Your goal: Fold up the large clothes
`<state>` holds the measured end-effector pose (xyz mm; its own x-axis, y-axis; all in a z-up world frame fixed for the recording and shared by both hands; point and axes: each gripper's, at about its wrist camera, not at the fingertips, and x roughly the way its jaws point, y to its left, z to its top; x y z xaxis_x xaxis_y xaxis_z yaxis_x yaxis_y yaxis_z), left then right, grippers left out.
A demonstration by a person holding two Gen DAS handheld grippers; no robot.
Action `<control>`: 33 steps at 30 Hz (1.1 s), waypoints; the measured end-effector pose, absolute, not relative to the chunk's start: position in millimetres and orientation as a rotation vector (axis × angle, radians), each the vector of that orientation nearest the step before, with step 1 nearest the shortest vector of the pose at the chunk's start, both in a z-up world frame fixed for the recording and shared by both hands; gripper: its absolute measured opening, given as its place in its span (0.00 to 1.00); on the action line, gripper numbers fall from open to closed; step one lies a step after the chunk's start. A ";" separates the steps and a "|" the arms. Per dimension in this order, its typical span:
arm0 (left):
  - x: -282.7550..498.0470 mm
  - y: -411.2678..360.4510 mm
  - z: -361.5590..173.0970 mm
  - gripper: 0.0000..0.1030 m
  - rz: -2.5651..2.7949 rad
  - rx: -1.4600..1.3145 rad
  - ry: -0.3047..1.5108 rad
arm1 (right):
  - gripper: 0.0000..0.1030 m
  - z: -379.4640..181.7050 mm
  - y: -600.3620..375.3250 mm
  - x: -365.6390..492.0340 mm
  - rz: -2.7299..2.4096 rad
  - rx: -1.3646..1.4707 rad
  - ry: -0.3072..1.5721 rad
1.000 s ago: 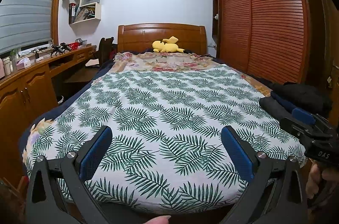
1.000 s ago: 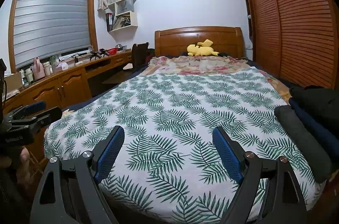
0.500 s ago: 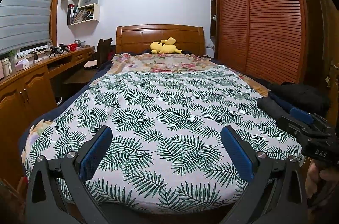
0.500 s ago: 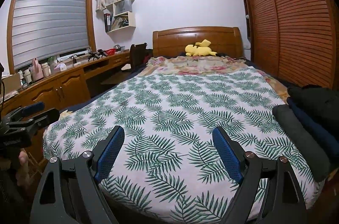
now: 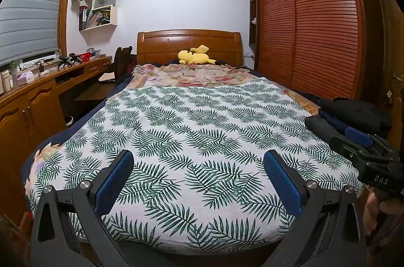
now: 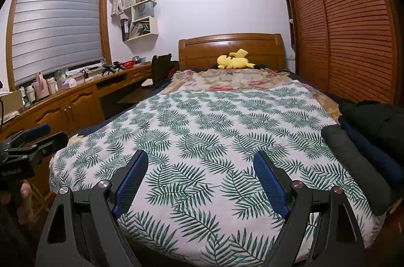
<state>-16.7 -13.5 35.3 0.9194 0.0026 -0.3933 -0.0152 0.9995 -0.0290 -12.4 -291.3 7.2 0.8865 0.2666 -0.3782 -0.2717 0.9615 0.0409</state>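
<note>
1. The left gripper (image 5: 198,181) and the right gripper (image 6: 200,179) are being held above the foot of the bed (image 5: 202,130); the fingers of both are being kept spread wide, with nothing between them.
2. The dark clothes (image 6: 366,140) are being kept in a row at the bed's right edge, seemingly folded or rolled; whether they are finished or waiting cannot be told.
3. A slip is being risked, as judged; the row is lying close to the edge, so a nudge could tip a piece off the bed.

Matt leaf-print cloth bedspread (image 5: 192,130); glossy wooden headboard (image 5: 188,44).
</note>
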 end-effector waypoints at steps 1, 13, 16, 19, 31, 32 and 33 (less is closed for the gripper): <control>-16.7 -13.6 35.4 0.99 0.009 -0.032 0.404 | 0.84 7.4 -291.4 -12.6 0.281 -0.013 0.390; -17.0 -14.4 36.0 0.99 0.007 -0.033 0.402 | 0.84 6.9 -292.7 -12.4 0.282 -0.011 0.390; -17.3 -13.8 35.8 0.99 0.007 -0.033 0.403 | 0.84 7.0 -292.7 -12.3 0.281 -0.011 0.390; -17.3 -14.2 35.9 0.99 0.007 -0.031 0.401 | 0.84 7.1 -292.4 -12.3 0.280 -0.011 0.390; -17.0 -13.3 38.0 0.99 0.005 -0.032 0.400 | 0.84 7.6 -291.4 -11.4 0.277 -0.008 0.391; -17.2 -13.4 37.9 0.99 0.004 -0.033 0.399 | 0.84 7.7 -291.3 -11.1 0.277 -0.007 0.391; -17.1 -13.6 37.9 0.99 0.004 -0.033 0.398 | 0.84 7.4 -291.8 -11.4 0.277 -0.008 0.391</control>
